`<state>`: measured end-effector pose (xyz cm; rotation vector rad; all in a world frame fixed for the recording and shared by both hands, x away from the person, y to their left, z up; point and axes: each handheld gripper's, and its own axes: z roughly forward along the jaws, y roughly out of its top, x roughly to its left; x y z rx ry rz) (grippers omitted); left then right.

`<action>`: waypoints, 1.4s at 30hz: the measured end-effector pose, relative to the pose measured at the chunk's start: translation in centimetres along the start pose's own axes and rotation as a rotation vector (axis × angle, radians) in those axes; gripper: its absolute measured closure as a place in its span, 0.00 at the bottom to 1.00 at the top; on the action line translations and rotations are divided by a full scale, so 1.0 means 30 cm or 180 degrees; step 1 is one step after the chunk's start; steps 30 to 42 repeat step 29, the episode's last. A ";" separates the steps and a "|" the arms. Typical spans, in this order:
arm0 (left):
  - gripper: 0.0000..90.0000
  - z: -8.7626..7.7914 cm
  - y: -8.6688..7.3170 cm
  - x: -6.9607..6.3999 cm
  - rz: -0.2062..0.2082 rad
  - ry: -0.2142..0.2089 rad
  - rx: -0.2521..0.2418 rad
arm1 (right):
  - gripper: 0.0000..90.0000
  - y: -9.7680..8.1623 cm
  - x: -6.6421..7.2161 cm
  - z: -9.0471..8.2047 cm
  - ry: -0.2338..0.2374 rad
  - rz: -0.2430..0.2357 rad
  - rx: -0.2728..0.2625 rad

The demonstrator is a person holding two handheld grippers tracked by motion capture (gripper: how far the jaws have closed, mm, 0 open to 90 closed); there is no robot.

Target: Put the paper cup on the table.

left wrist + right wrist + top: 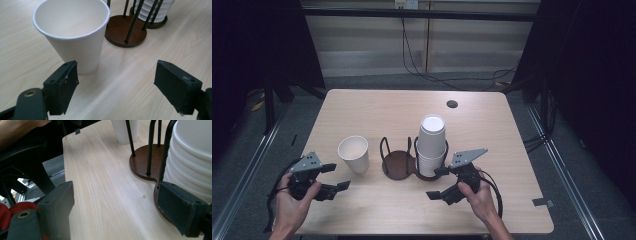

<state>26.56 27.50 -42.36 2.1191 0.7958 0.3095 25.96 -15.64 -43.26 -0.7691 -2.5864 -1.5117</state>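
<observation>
1. The single paper cup (353,153) stands upright on the worktop (362,107), left of centre in the high view; mouth up, long axis vertical, wider at the rim than at the base.
2. My left tongs (116,85) have their jaws apart with nothing between them. In the left gripper view the cup sits just beyond the left jaw, not touching it.
3. My right tongs (438,183) are also apart and empty. In the right gripper view the right jaw is just beside the stack of cups (192,157).
4. The stack stands rims down in the right-hand bay of the brown cup holder (398,165); the left-hand bay holds no cup. The holder is just right of the single cup, a narrow gap between them.
5. Open room: bare wood in front of the cup and holder towards the lower edge, and a broad bare stretch behind them.
6. Surface is pale wood grain, with a small dark round port (452,104) upper right of centre. Beyond it: grey floor, cables, dark curtains either side.
</observation>
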 end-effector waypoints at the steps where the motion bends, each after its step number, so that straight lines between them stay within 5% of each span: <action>1: 0.21 -0.004 0.000 -0.013 0.0011 -0.0021 -0.0058 | 0.16 0.000 0.001 0.001 -0.0002 0.0000 -0.0003; 4: 0.21 -0.011 0.006 -0.059 0.0033 -0.0110 -0.0193 | 0.16 -0.002 0.001 0.002 -0.0013 0.0003 -0.0018; 10: 0.21 0.035 0.020 -0.119 0.0141 -0.0241 -0.0149 | 0.16 -0.005 0.005 0.002 -0.0051 -0.0006 -0.0026; 23: 0.20 0.171 0.055 -0.235 0.0138 -0.0491 -0.0232 | 0.16 -0.044 0.034 -0.033 -0.0220 0.0028 -0.0146; 25: 0.20 0.190 0.039 -0.253 0.0011 -0.0528 -0.0333 | 0.16 -0.052 0.036 -0.032 -0.0279 0.0014 -0.0171; 29: 0.22 0.211 0.014 -0.260 -0.0134 -0.0660 -0.0346 | 0.16 -0.073 0.031 -0.025 -0.0395 0.0064 -0.0135; 42: 0.22 0.211 0.014 -0.260 -0.0134 -0.0660 -0.0346 | 0.16 -0.073 0.031 -0.025 -0.0395 0.0064 -0.0135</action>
